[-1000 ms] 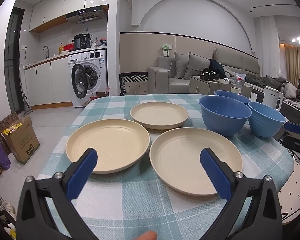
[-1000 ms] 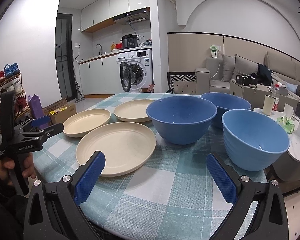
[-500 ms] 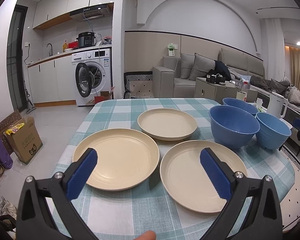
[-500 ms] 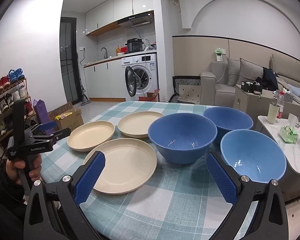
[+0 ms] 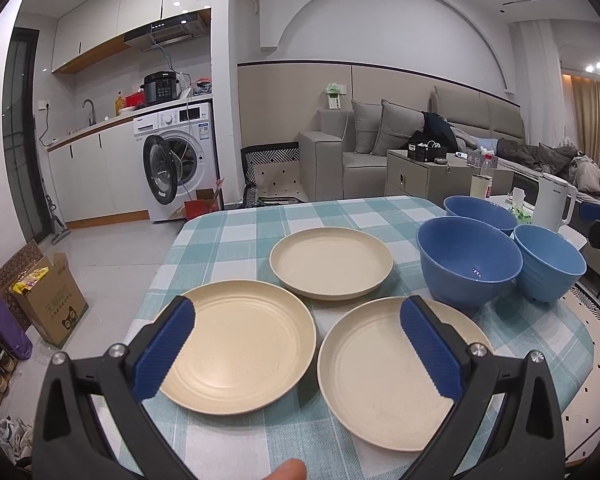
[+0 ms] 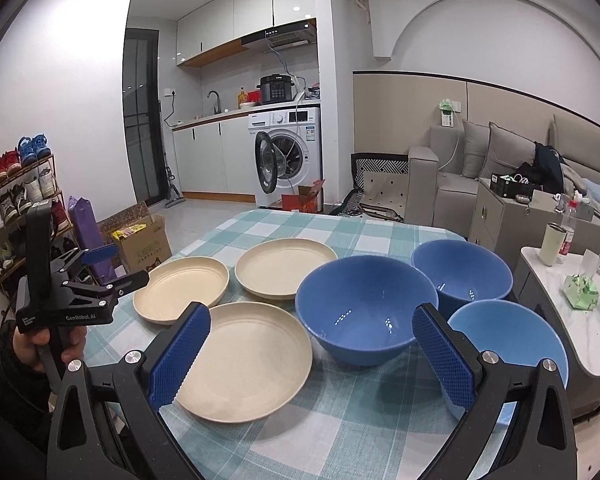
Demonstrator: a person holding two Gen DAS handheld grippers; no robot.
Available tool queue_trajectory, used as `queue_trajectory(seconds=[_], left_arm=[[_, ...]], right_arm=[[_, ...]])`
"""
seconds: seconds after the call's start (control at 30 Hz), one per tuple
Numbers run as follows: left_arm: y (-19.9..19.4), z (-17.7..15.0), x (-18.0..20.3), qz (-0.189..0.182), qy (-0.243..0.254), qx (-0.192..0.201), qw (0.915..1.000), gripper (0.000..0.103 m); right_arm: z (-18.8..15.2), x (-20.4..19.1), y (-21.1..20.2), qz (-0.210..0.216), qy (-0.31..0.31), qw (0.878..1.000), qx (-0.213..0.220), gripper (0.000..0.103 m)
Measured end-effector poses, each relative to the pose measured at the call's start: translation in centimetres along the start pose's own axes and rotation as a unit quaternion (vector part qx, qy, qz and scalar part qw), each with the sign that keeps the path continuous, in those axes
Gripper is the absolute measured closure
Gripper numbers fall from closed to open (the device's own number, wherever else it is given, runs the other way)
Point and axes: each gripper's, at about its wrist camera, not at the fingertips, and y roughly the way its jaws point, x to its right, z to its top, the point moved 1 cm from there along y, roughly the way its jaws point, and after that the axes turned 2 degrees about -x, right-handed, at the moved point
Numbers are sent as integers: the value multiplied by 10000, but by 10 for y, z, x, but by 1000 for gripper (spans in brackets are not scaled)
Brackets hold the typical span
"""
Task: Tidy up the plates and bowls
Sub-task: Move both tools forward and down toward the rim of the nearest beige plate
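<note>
While both the left gripper (image 5: 298, 350) and right gripper (image 6: 311, 354) gape wide and empty, three plates (image 5: 236, 346) and three bowls (image 6: 366, 310) sit on the table (image 6: 340, 420).

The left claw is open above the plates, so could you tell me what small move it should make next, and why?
Probably lower the left claw toward the near-left plate's rim. Both claws are open and empty, and all three plates lie separate, unstacked.
</note>
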Motion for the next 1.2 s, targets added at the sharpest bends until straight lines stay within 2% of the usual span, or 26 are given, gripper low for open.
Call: queue_trajectory(seconds=[0.47,0.7,1.2], left_arm=[[27,32,-14,244,-105,-72,9996,0],[37,49,-22,267,-207,-97,9994,0],[63,83,-33,311,-206,-193,9991,0]], right_arm=[[46,-3,18,189,-134,9997,-116,0],[66,-5,42,460,-103,9983,-340,0],[111,-1,110,622,-105,9961,-609,0]])
